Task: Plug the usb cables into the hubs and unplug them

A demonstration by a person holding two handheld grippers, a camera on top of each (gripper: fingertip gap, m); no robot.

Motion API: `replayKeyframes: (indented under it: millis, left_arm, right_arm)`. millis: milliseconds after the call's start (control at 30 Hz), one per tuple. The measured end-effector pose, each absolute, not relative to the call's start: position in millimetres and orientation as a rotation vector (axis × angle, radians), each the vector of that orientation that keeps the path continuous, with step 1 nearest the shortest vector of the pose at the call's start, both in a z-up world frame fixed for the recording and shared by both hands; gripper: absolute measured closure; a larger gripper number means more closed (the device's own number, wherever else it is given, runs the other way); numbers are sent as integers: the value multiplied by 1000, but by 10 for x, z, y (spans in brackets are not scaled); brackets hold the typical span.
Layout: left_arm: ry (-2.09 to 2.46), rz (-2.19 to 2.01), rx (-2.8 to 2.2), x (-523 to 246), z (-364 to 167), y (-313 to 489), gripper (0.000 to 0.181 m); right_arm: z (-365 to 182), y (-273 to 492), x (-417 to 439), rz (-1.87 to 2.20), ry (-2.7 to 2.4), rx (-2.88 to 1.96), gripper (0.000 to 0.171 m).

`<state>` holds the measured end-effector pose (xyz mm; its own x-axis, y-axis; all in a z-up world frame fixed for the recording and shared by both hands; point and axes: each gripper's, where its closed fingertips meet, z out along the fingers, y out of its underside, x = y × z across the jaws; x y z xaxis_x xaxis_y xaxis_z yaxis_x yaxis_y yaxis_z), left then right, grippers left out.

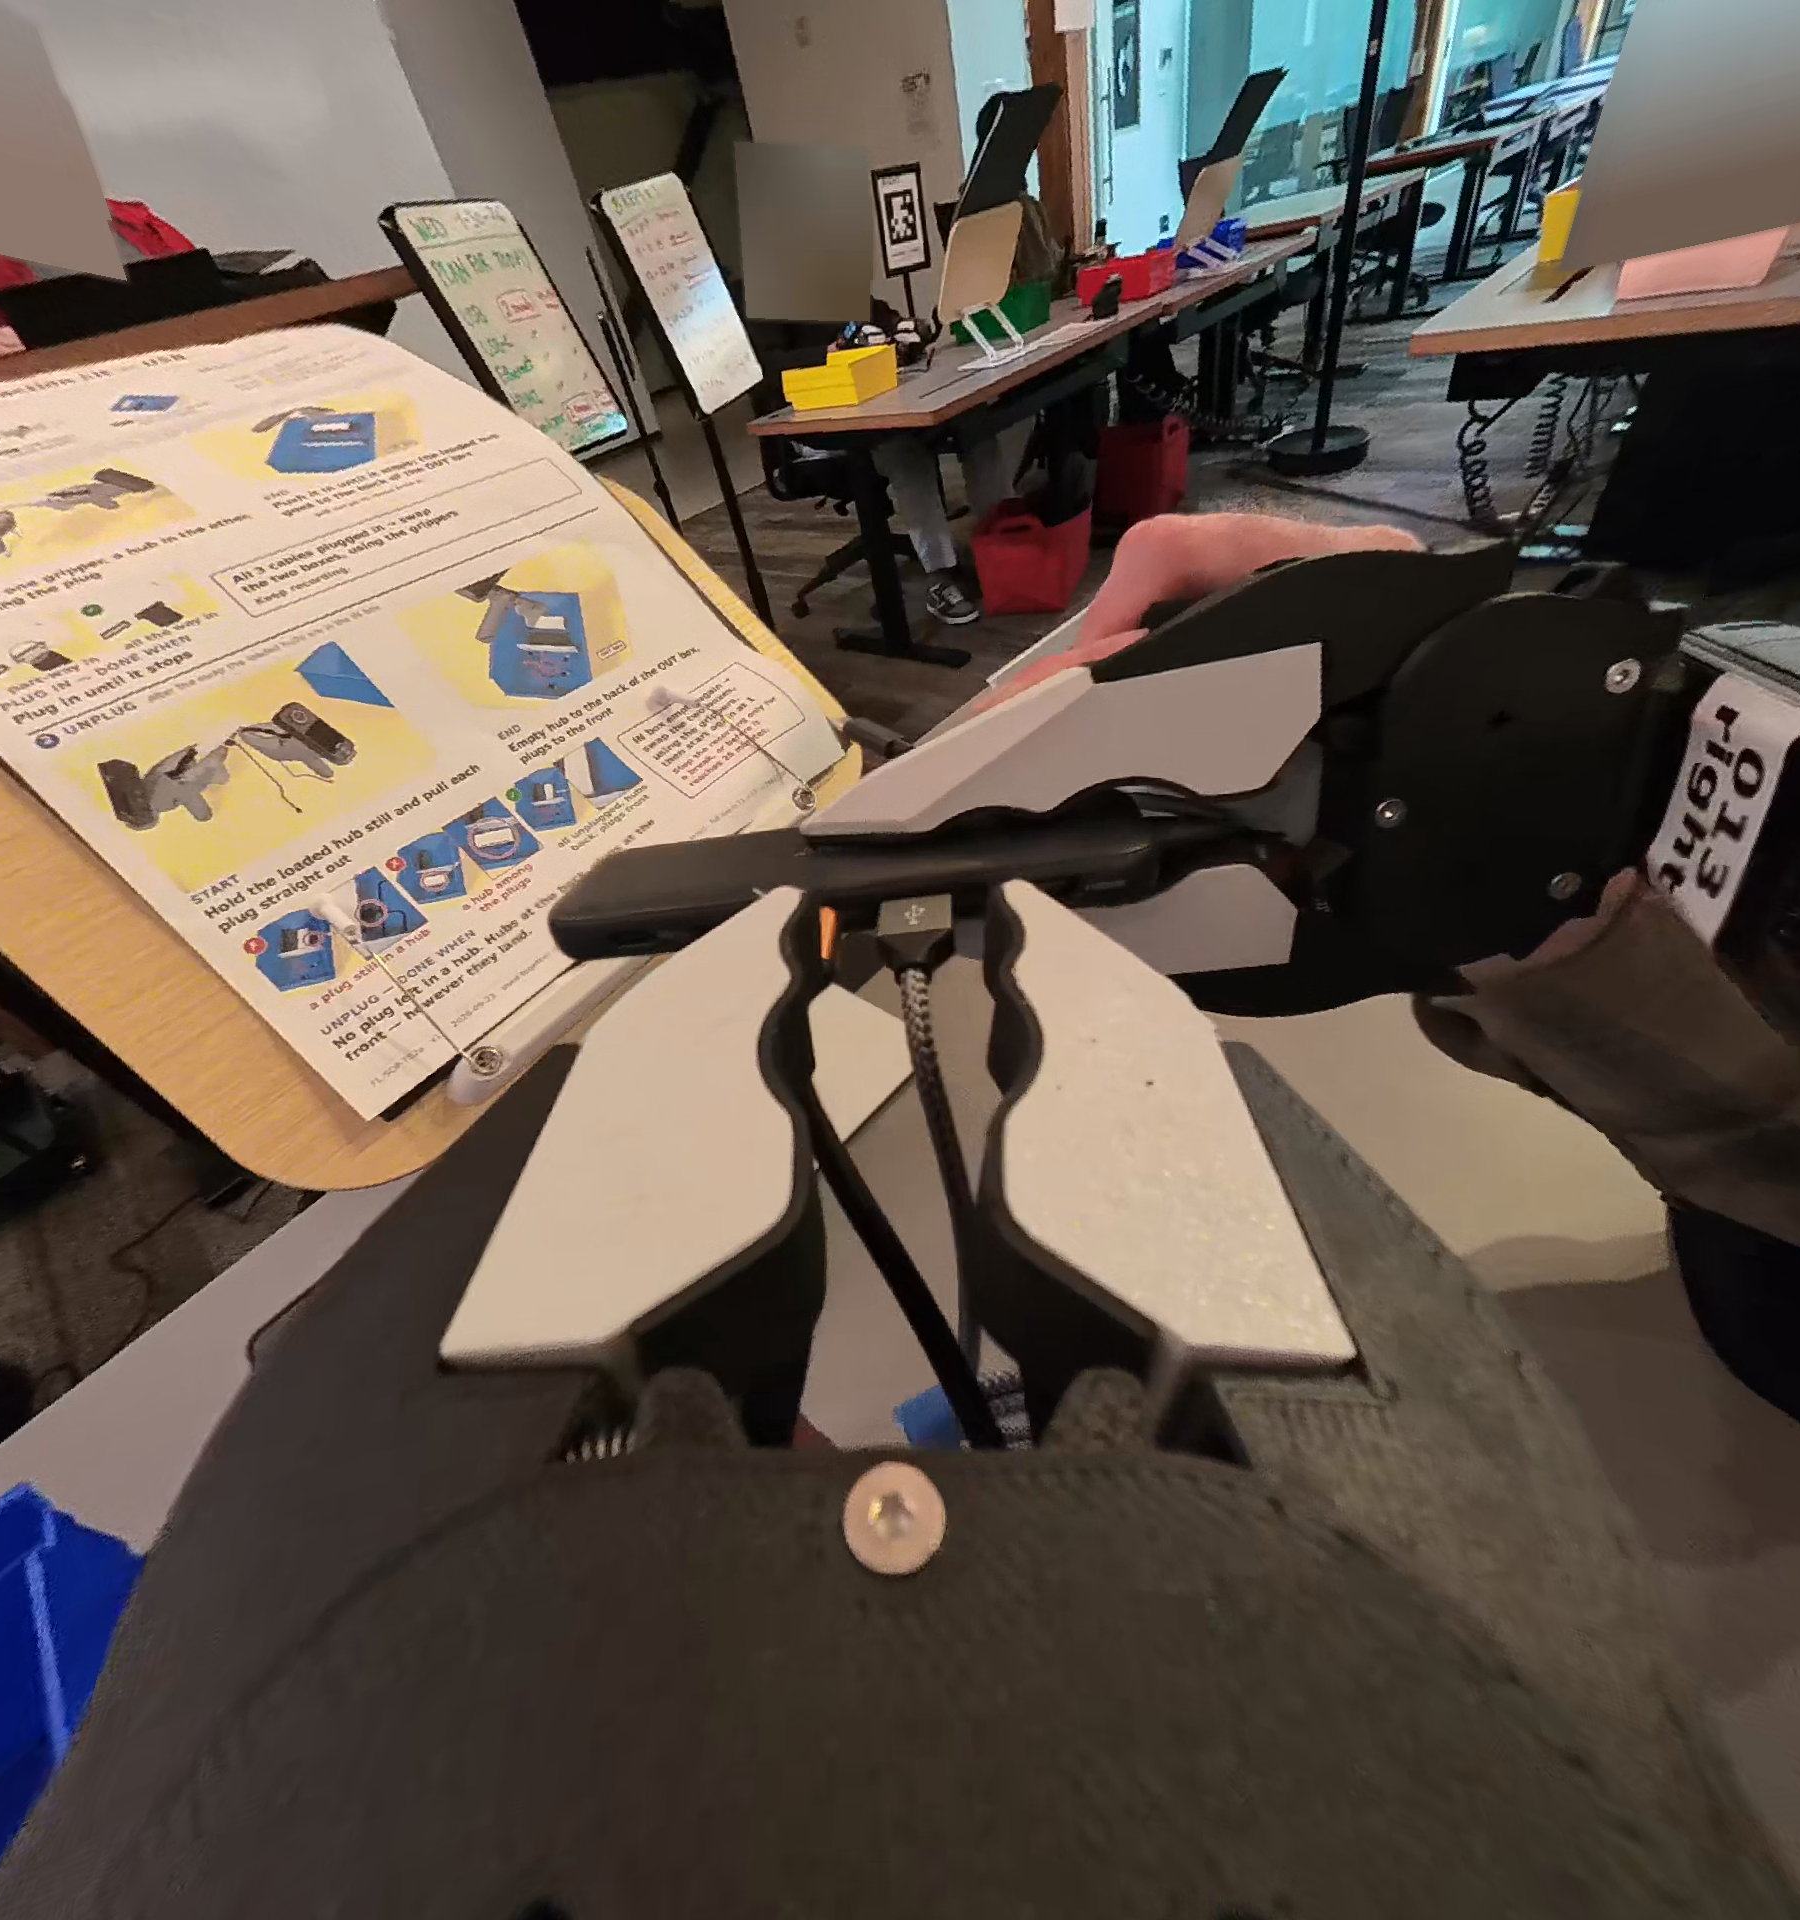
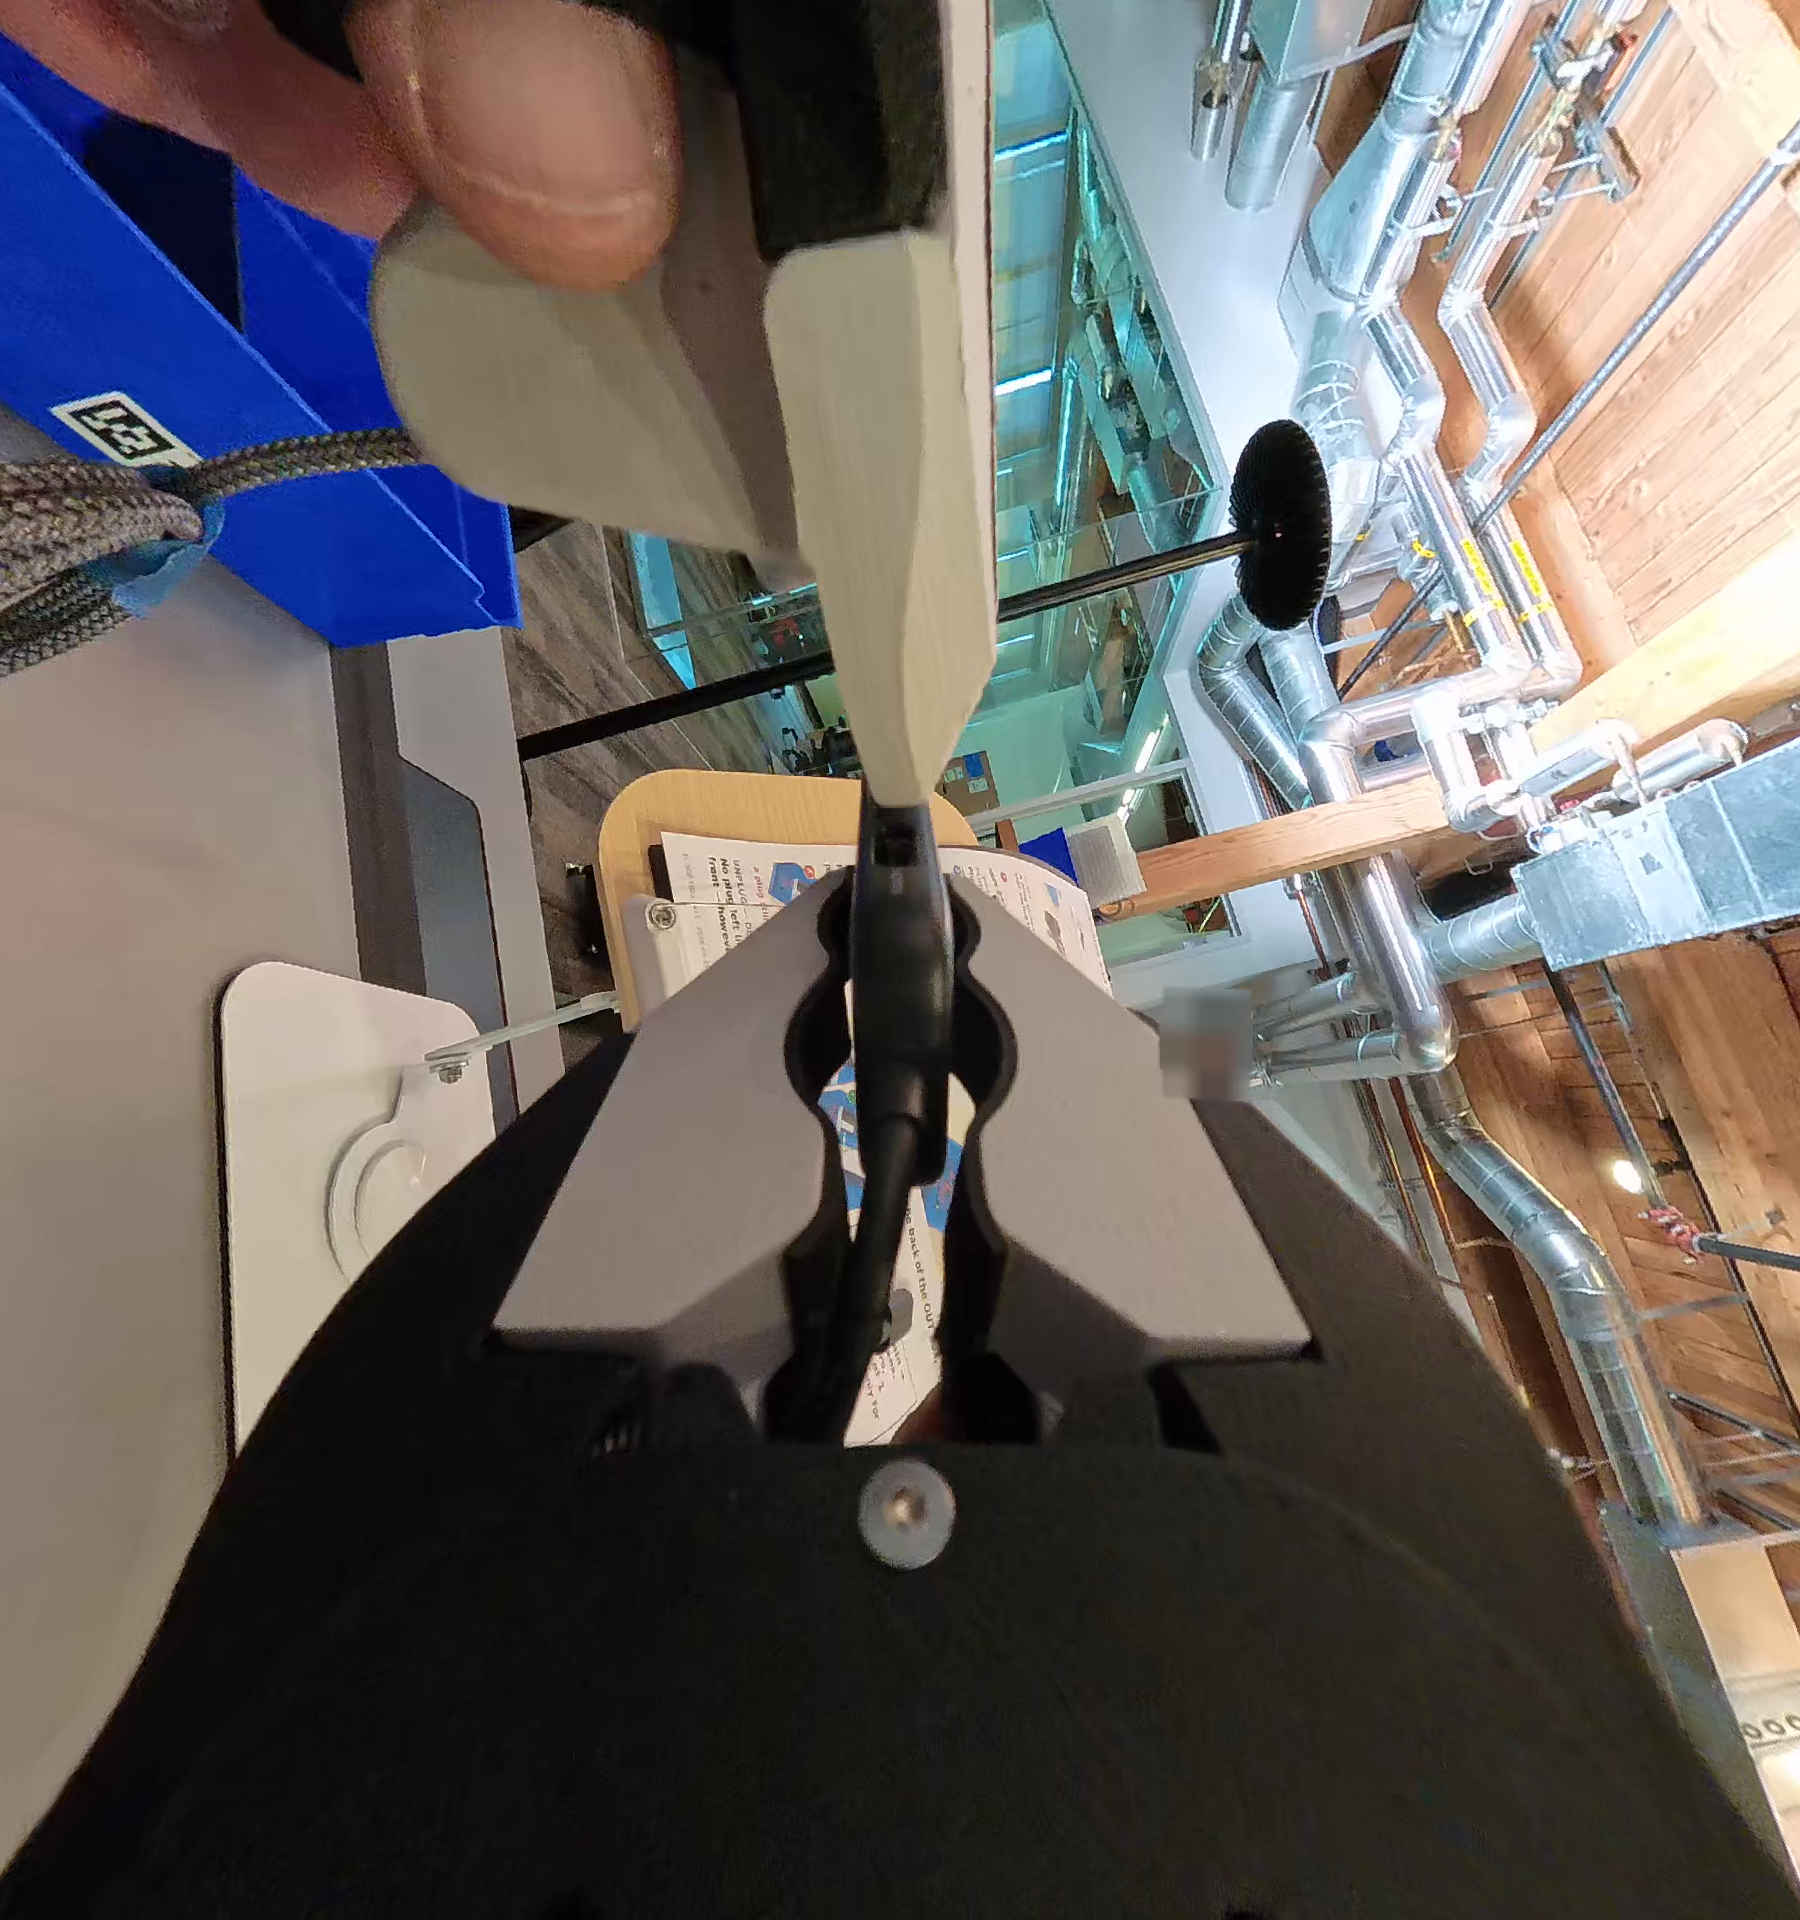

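In the left wrist view, my right gripper (image 1: 979,852) comes in from the right, shut on a flat black hub (image 1: 688,894) that it holds level. A grey USB plug (image 1: 917,920) on a braided cable (image 1: 937,1091) sits in the hub's near edge. My left gripper (image 1: 901,914) is open, with its fingers either side of that plug and a gap on both sides. A thin black cable (image 1: 875,1247) also runs between the fingers. In the right wrist view, the right gripper (image 2: 901,894) clamps the hub (image 2: 901,987) edge-on, and a left gripper finger (image 2: 906,582) reaches to the hub's tip.
An instruction sheet (image 1: 304,675) lies on a tilted wooden board at the left. A blue bin (image 1: 2,1662) stands at the lower left and also shows in the right wrist view (image 2: 148,312). The grey table (image 1: 1447,1091) is below. A white plate (image 2: 335,1143) lies on it. My left and right fingertips are right by each other.
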<state>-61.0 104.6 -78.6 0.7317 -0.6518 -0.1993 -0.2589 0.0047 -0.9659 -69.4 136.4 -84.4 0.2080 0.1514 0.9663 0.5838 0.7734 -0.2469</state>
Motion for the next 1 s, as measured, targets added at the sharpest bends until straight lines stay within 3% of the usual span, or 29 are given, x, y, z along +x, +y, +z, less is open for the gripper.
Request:
replayKeyframes:
  millis: [300,500,633,1000]
  left_arm:
    - [777,-321,-1595,-619,-768,1014,168]
    - [735,-373,-1587,-613,-745,1026,167]
    - [755,-360,-1584,-603,-727,973,155]
    - [746,-274,-1596,-649,-705,942,162]
  right_arm:
    - [-801,1418,-677,-343,-1325,-685,161]
    - [-784,1435,-644,-331,-1298,-700,161]
    - [-785,1411,-654,-309,-1283,-699,161]
    - [-763,1398,-598,-313,-1269,-695,161]
